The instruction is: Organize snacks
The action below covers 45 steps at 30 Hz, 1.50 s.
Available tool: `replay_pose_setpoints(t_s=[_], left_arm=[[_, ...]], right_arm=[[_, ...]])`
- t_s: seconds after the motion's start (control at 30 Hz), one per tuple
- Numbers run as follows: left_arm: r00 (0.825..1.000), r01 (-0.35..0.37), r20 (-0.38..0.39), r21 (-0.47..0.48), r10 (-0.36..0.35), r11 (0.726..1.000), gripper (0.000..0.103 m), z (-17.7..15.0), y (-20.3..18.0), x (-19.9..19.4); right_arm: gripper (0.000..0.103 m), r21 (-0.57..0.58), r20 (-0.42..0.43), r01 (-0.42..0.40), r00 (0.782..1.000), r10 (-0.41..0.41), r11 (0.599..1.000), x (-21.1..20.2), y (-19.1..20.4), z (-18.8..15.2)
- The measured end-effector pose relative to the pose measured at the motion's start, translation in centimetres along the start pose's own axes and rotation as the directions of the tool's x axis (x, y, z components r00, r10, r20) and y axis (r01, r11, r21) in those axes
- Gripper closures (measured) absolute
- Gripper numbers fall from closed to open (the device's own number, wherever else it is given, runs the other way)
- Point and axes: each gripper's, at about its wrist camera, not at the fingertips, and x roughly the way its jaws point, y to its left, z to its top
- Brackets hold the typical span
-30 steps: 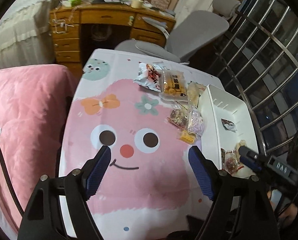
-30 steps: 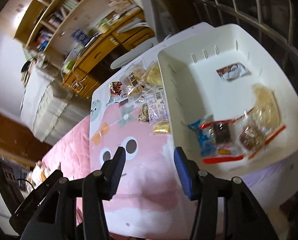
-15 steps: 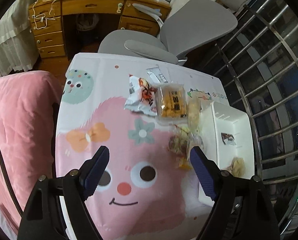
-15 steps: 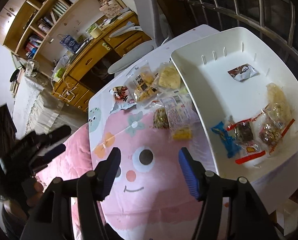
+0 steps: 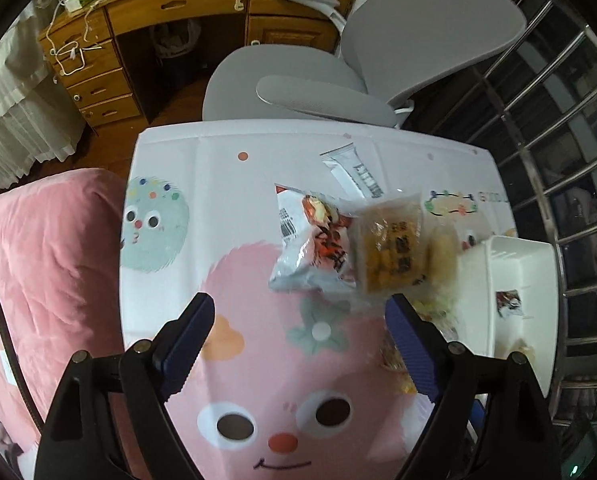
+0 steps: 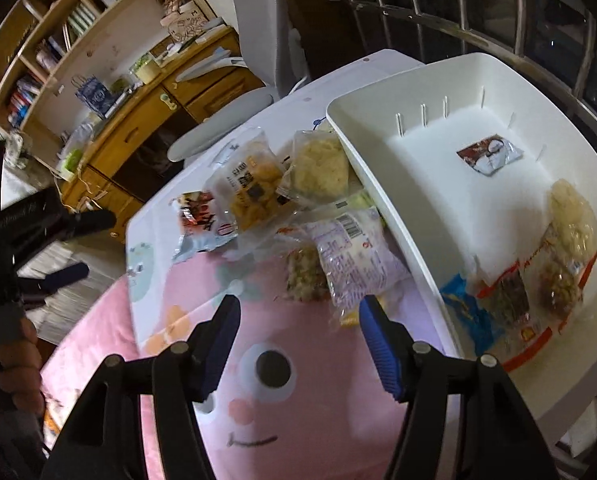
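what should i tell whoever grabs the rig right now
Left gripper: jaws opening, nothing between them, above the silver-and-red snack bag.
Right gripper: open, holding nothing, near the pale purple packet.
Done: several snacks lie in the white bin.
Left: the orange snack pack, the pale crisp pack and the others on the cartoon tablecloth beside the bin.

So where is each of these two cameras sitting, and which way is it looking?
Left wrist: on the left claw, looking down at the snack packets and chair; its blue fingers show.
Right wrist: on the right claw, facing the packets and white bin; the left claw and hand show.
Shared: packets, bin, pink tablecloth.
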Motion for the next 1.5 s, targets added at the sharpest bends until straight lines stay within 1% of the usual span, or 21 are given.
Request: replay_pose_setpoints(t_s=[0.07, 0.17, 0.23, 0.3, 0.37, 0.47, 0.63, 0.67, 0.8, 0.87, 0.93, 1.0, 1.03, 1.07, 1.1, 1.2, 1.27, 1.33, 1.37, 1.43, 1.5], left_arm=[[1.000, -0.016, -0.015, 0.005, 0.016, 1.000, 0.017, 0.6, -0.1, 1.7], [0.999, -0.016, -0.032, 0.015, 0.017, 1.000, 0.017, 1.5, -0.3, 4.2], [0.999, -0.024, -0.038, 0.029, 0.025, 0.999, 0.017, 1.8, -0.5, 6.0], [0.999, -0.020, -0.038, 0.018, 0.021, 1.000, 0.017, 2.0, -0.2, 7.4], [0.999, -0.012, -0.039, -0.011, 0.012, 1.000, 0.017, 2.1, 0.2, 8.7], [1.000, 0.006, -0.025, -0.024, -0.007, 1.000, 0.017, 2.2, 0.3, 10.3], [1.000, -0.013, 0.012, -0.028, 0.013, 1.000, 0.017, 2.3, -0.1, 12.1], [0.999, -0.023, 0.026, -0.035, 0.024, 0.999, 0.017, 2.3, -0.2, 12.2], [0.996, -0.016, 0.083, -0.080, 0.023, 0.997, 0.017, 2.0, 0.1, 13.0], [0.995, -0.026, 0.098, -0.090, 0.035, 0.996, 0.017, 2.0, 0.1, 13.4], [0.995, -0.020, 0.096, -0.077, 0.027, 0.997, 0.018, 2.1, 0.0, 14.0], [0.994, -0.008, 0.105, -0.066, 0.015, 0.998, 0.023, 2.1, -0.1, 14.1], [0.994, -0.001, 0.112, -0.060, 0.008, 0.998, 0.029, 2.1, -0.1, 14.1], [0.993, 0.008, 0.121, -0.051, -0.002, 0.999, 0.036, 2.0, -0.3, 14.1], [0.992, 0.017, 0.125, -0.044, -0.011, 0.999, 0.041, 1.9, -0.4, 14.0], [0.990, -0.007, 0.138, -0.028, 0.011, 1.000, 0.044, 1.6, -0.9, 13.7], [0.988, -0.033, 0.148, -0.027, 0.037, 0.999, 0.047, 1.6, -0.9, 13.5], [0.987, -0.059, 0.150, -0.036, 0.064, 0.998, 0.048, 1.6, -0.8, 13.2], [0.986, -0.066, 0.150, -0.043, 0.072, 0.997, 0.051, 1.6, -0.7, 13.1], [0.986, -0.065, 0.149, -0.053, 0.072, 0.997, 0.053, 1.5, -0.2, 12.6], [0.985, -0.066, 0.155, -0.058, 0.074, 0.996, 0.054, 1.4, 0.2, 11.8]], right_arm=[[0.041, -0.023, 0.001, 0.019, 1.000, -0.019, 1.000, 1.3, 0.3, 0.1], [0.041, -0.039, -0.009, 0.031, 0.999, -0.031, 0.999, 2.9, 0.3, 0.3], [0.041, -0.054, 0.000, 0.048, 0.999, -0.048, 0.997, 3.7, 0.4, 0.5], [0.041, -0.074, 0.014, 0.071, 0.997, -0.070, 0.995, 4.3, 0.6, 0.6], [0.041, -0.090, 0.047, 0.091, 0.995, -0.087, 0.992, 4.7, 0.7, 0.6], [0.041, -0.123, 0.084, 0.128, 0.989, -0.118, 0.984, 5.3, 1.0, 0.6], [0.041, -0.165, 0.114, 0.177, 0.981, -0.160, 0.970, 6.2, 1.4, 0.6], [0.041, -0.179, 0.128, 0.189, 0.978, -0.168, 0.965, 6.4, 1.5, 0.5], [0.041, -0.241, 0.185, 0.243, 0.962, -0.201, 0.940, 6.8, 2.2, 0.0], [0.041, -0.277, 0.208, 0.285, 0.950, -0.232, 0.918, 7.1, 2.5, -0.4], [0.041, -0.295, 0.225, 0.326, 0.937, -0.266, 0.898, 7.3, 2.7, -0.6], [0.041, -0.293, 0.238, 0.370, 0.921, -0.307, 0.882, 7.6, 2.6, -0.6], [0.041, -0.290, 0.238, 0.387, 0.915, -0.325, 0.875, 7.7, 2.5, -0.6], [0.045, -0.290, 0.239, 0.414, 0.904, -0.354, 0.863, 7.9, 2.4, -0.5], [0.045, -0.298, 0.246, 0.440, 0.893, -0.377, 0.847, 8.1, 2.4, -0.5], [0.047, -0.304, 0.250, 0.446, 0.890, -0.382, 0.842, 8.2, 2.4, -0.6], [0.054, -0.299, 0.255, 0.470, 0.878, -0.405, 0.831, 8.2, 2.2, -0.5], [0.056, -0.314, 0.253, 0.470, 0.879, -0.404, 0.825, 8.2, 2.3, -0.6], [0.058, -0.322, 0.249, 0.469, 0.880, -0.405, 0.822, 8.2, 2.3, -0.5], [0.060, -0.327, 0.245, 0.465, 0.882, -0.402, 0.823, 8.1, 2.3, -0.5], [0.068, -0.336, 0.238, 0.455, 0.888, -0.393, 0.824, 7.9, 2.3, -0.5]])
